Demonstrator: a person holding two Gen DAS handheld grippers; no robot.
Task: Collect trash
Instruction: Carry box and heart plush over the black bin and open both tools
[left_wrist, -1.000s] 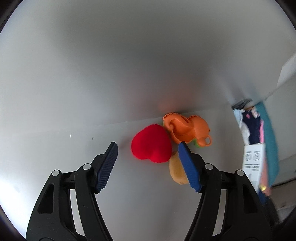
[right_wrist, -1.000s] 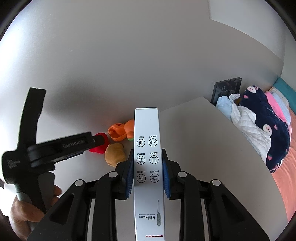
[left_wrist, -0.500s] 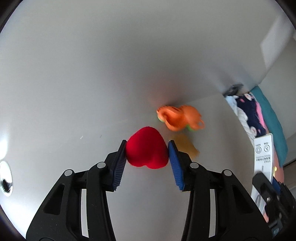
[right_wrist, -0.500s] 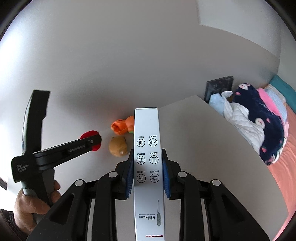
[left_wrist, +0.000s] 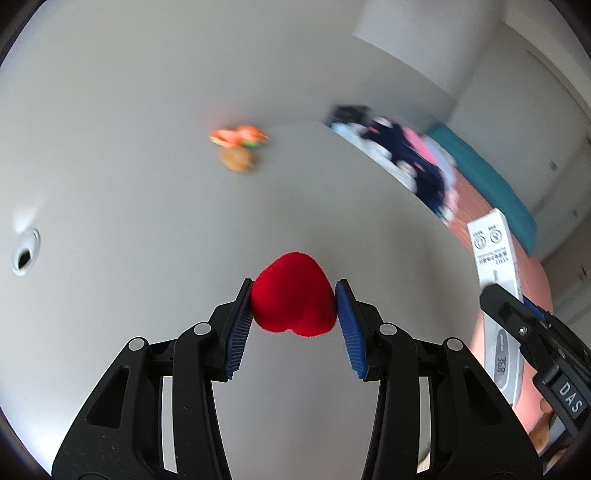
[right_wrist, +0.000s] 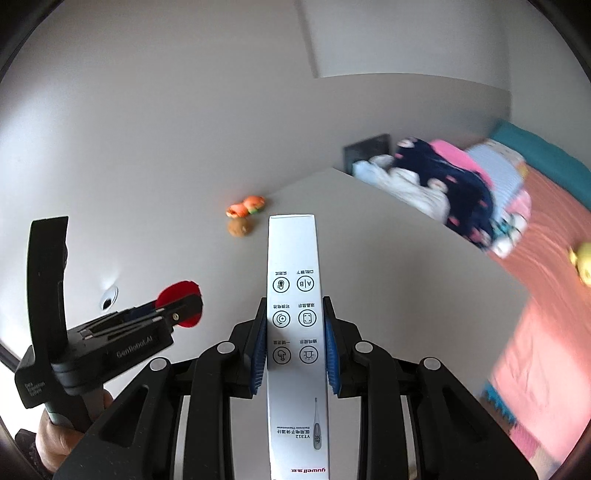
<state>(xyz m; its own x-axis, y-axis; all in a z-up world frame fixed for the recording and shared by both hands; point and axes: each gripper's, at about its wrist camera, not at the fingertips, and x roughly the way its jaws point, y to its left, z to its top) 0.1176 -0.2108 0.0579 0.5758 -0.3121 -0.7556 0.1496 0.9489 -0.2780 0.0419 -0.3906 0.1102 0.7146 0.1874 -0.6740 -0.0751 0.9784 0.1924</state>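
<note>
The red heart-shaped plush (left_wrist: 293, 295) sits low in the centre of the left wrist frame, pinched between the left gripper's (left_wrist: 294, 306) blue pads above the grey table (left_wrist: 147, 229). The right gripper (right_wrist: 293, 338), bottom centre of its frame, clamps a white thermometer box (right_wrist: 293, 314).

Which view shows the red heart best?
The left wrist view: the red heart sits whole and centred, clamped by the left gripper. The right wrist view shows only part of it, half hidden behind that gripper from the side.
</note>
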